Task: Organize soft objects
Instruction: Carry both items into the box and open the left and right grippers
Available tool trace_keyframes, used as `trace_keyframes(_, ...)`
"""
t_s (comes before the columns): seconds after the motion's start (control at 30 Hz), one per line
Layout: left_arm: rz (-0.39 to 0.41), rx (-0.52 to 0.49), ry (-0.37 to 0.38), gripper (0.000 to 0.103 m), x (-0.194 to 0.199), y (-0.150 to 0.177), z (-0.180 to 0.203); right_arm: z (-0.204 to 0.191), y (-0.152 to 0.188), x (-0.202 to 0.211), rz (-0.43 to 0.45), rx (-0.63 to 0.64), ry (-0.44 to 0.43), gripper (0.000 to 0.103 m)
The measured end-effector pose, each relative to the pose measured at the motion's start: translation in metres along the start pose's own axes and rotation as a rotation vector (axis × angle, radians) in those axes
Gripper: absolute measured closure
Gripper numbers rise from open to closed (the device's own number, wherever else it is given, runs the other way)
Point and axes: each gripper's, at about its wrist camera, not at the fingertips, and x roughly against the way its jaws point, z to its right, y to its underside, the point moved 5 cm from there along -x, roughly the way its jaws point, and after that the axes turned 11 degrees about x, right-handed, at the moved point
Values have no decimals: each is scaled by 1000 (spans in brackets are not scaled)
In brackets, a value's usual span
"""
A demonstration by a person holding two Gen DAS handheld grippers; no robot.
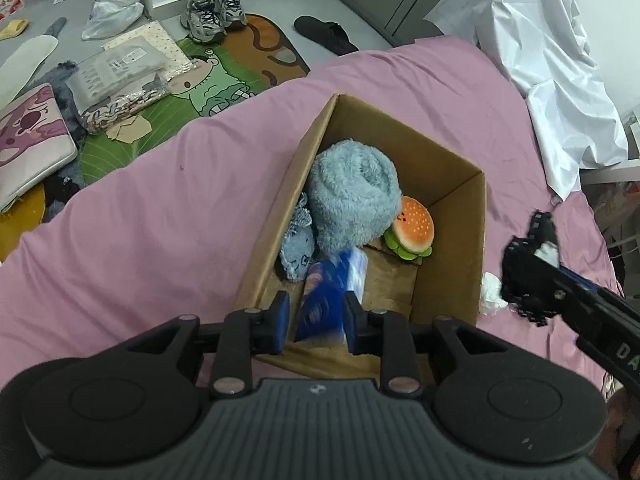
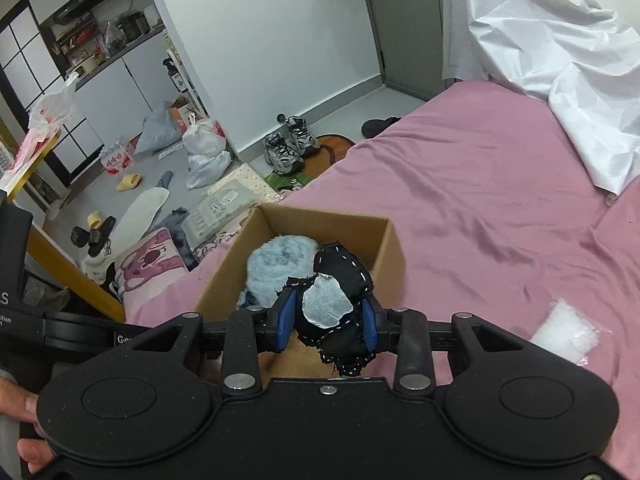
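An open cardboard box (image 1: 448,184) sits on the pink bed. It holds a fluffy light-blue plush (image 1: 352,196), a small grey-blue toy (image 1: 298,252) and a burger plush (image 1: 412,228). My left gripper (image 1: 316,316) is over the box's near end, jaws apart, with a blurred blue item (image 1: 326,296) between the fingers; I cannot tell if it is gripped. My right gripper (image 2: 328,318) is shut on a black stitched cloth toy with a white patch (image 2: 336,304), held over the box (image 2: 384,236). It shows in the left wrist view (image 1: 528,276) to the right of the box.
A crumpled white sheet (image 1: 552,80) lies at the far right of the bed. A white wad (image 2: 564,332) lies on the bed to the right of the box. The floor to the left holds shoes (image 1: 212,16), bags, a cushion (image 1: 28,140) and a green mat.
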Motion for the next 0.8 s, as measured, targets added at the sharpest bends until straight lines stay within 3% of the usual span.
trace_keyframes(0.2, 3, -18, 6, 69, 1, -6, -2, -11, 1, -13, -28, 24, -4, 68)
trace_keyframes(0.33, -4, -22, 8, 68, 1, -7, -2, -11, 3, -13, -39, 16, -13, 56)
trace_keyframes(0.47, 12, -50, 1, 51, 5, -5, 5, -5, 2, -10, -42, -7, 7, 29)
trace_keyframes(0.5, 24, -59, -6, 47, 8, -5, 7, -2, 2, -8, -39, -15, 8, 28)
trace_keyframes(0.57, 61, -77, -25, 30, 12, -5, 11, 3, 2, -3, -31, -33, 13, 23)
trace_keyframes(0.8, 119, -86, -32, 21, 19, -6, 19, 21, 3, 13, -13, -60, 53, 15)
